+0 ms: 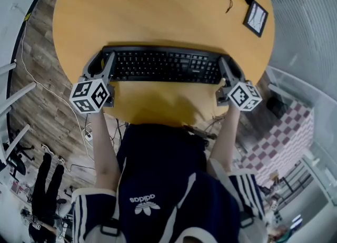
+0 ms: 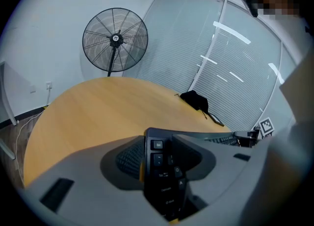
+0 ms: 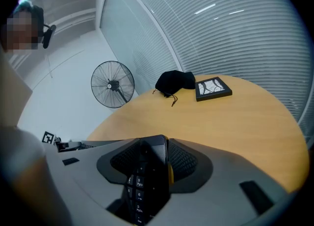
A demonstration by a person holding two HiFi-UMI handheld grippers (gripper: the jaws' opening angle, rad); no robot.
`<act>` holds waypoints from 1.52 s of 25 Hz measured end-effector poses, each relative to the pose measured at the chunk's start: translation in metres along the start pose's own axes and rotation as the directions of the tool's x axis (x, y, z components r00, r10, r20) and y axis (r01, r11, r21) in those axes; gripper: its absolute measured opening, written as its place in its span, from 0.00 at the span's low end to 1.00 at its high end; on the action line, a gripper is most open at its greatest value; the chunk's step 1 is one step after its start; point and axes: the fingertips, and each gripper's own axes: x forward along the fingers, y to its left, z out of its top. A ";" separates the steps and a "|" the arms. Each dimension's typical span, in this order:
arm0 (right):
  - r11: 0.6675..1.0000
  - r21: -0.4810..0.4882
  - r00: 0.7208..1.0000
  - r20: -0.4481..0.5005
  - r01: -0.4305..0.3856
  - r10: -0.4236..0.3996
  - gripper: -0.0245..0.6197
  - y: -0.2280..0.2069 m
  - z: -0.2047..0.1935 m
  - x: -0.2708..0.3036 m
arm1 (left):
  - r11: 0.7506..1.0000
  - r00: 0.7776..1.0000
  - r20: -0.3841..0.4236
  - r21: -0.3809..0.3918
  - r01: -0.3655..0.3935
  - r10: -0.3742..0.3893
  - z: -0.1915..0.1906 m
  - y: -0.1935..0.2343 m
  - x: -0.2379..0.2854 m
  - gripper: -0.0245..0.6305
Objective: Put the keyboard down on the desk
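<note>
When we read the head view, the keyboard [image 1: 160,65] lies crosswise over the near part of the desk [image 1: 158,10], with the left gripper [image 1: 103,61] on its left end and the right gripper [image 1: 229,68] on its right end. We cannot tell whether its underside touches the wood. Both forearms [image 1: 102,147] reach forward, roughly parallel, with the marker cubes [image 1: 90,95] toward the body. We judge the keyboard stiff, light and smooth-cased, so the short ends are the correct holds, kept level. In the left gripper view, the jaws are clamped on the end bearing the Esc key [image 2: 156,145], with a fan [image 2: 115,38] beyond the desk. In the right gripper view, the jaws are clamped on the numeric-pad end; a black cloth [image 3: 174,80] and a frame [image 3: 212,87] lie well beyond.
</note>
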 end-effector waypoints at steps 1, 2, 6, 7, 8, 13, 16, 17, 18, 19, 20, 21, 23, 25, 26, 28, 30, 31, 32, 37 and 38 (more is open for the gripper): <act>1.000 -0.002 1.000 -0.002 -0.004 0.004 0.31 0.001 0.000 0.001 | 1.000 1.000 -0.004 -0.001 -0.001 0.001 -0.001 0.000 0.000 0.30; 1.000 -0.002 1.000 -0.004 -0.006 0.006 0.31 0.001 0.000 0.001 | 1.000 1.000 -0.008 -0.002 -0.003 0.003 -0.001 0.001 0.000 0.30; 1.000 -0.004 1.000 -0.009 -0.003 0.003 0.31 0.001 -0.001 0.004 | 1.000 1.000 -0.016 -0.005 -0.008 0.008 -0.003 0.002 0.002 0.30; 1.000 -0.002 1.000 -0.012 0.000 0.000 0.31 0.000 -0.002 0.005 | 1.000 1.000 -0.020 -0.005 -0.009 0.009 -0.003 0.003 0.003 0.30; 1.000 0.000 1.000 -0.017 0.002 -0.002 0.31 -0.001 -0.003 0.006 | 1.000 1.000 -0.024 -0.005 -0.009 0.009 -0.004 0.003 0.005 0.30; 1.000 -0.004 0.999 -0.040 0.010 -0.010 0.31 -0.007 -0.007 0.011 | 1.000 0.999 -0.039 -0.007 -0.019 0.019 -0.006 0.005 0.013 0.30; 1.000 0.001 0.999 -0.049 0.017 -0.017 0.31 -0.009 -0.009 0.014 | 1.000 0.998 -0.051 -0.010 -0.024 0.023 -0.007 0.006 0.016 0.30; 1.000 -0.001 0.998 -0.053 0.019 -0.019 0.31 -0.008 -0.010 0.015 | 1.000 0.998 -0.055 -0.010 -0.024 0.024 -0.008 0.007 0.018 0.30; 1.000 -0.004 0.998 -0.056 0.021 -0.021 0.31 -0.008 -0.010 0.016 | 1.000 0.998 -0.060 -0.010 -0.025 0.024 -0.008 0.008 0.018 0.30; 1.000 -0.007 0.998 -0.059 0.021 -0.022 0.31 -0.008 -0.010 0.017 | 1.000 0.998 -0.064 -0.009 -0.025 0.025 -0.009 0.008 0.019 0.30; 1.000 -0.008 0.998 -0.062 0.022 -0.023 0.31 -0.009 -0.011 0.018 | 1.000 0.997 -0.068 -0.009 -0.025 0.025 -0.010 0.008 0.020 0.30; 1.000 -0.008 0.998 -0.065 0.025 -0.025 0.31 -0.009 -0.011 0.018 | 1.000 0.997 -0.073 -0.008 -0.025 0.025 -0.011 0.009 0.021 0.30; 0.999 -0.016 0.997 -0.075 0.033 -0.034 0.31 -0.011 -0.013 0.019 | 1.000 0.996 -0.082 -0.007 -0.025 0.024 -0.012 0.009 0.022 0.30; 0.999 -0.029 0.995 -0.086 0.039 -0.041 0.31 -0.013 -0.015 0.020 | 1.000 0.995 -0.094 -0.004 -0.027 0.027 -0.014 0.010 0.023 0.30; 0.999 -0.037 0.995 -0.091 0.040 -0.043 0.31 -0.013 -0.015 0.021 | 1.000 0.994 -0.101 -0.001 -0.030 0.030 -0.015 0.010 0.024 0.30; 0.998 -0.052 0.994 -0.101 0.040 -0.045 0.31 -0.012 -0.015 0.023 | 0.999 0.993 -0.113 0.013 -0.037 0.038 -0.015 0.012 0.024 0.30; 0.997 -0.062 0.993 -0.106 0.037 -0.043 0.31 -0.012 -0.015 0.024 | 0.999 0.992 -0.117 0.029 -0.040 0.043 -0.015 0.012 0.025 0.30; 0.997 -0.063 0.993 -0.107 0.035 -0.042 0.31 -0.012 -0.016 0.024 | 0.999 0.992 -0.117 0.033 -0.040 0.043 -0.015 0.012 0.025 0.30; 0.997 -0.064 0.993 -0.107 0.033 -0.040 0.31 -0.013 -0.016 0.024 | 0.999 0.992 -0.116 0.034 -0.039 0.043 -0.015 0.012 0.025 0.30; 0.997 -0.065 0.992 -0.116 0.043 -0.050 0.31 -0.018 -0.020 0.023 | 0.999 0.994 -0.107 0.024 -0.029 0.031 -0.016 0.011 0.025 0.30; 0.997 -0.057 0.992 -0.115 0.045 -0.051 0.31 -0.019 -0.021 0.023 | 0.999 0.994 -0.107 0.024 -0.030 0.033 -0.017 0.011 0.025 0.30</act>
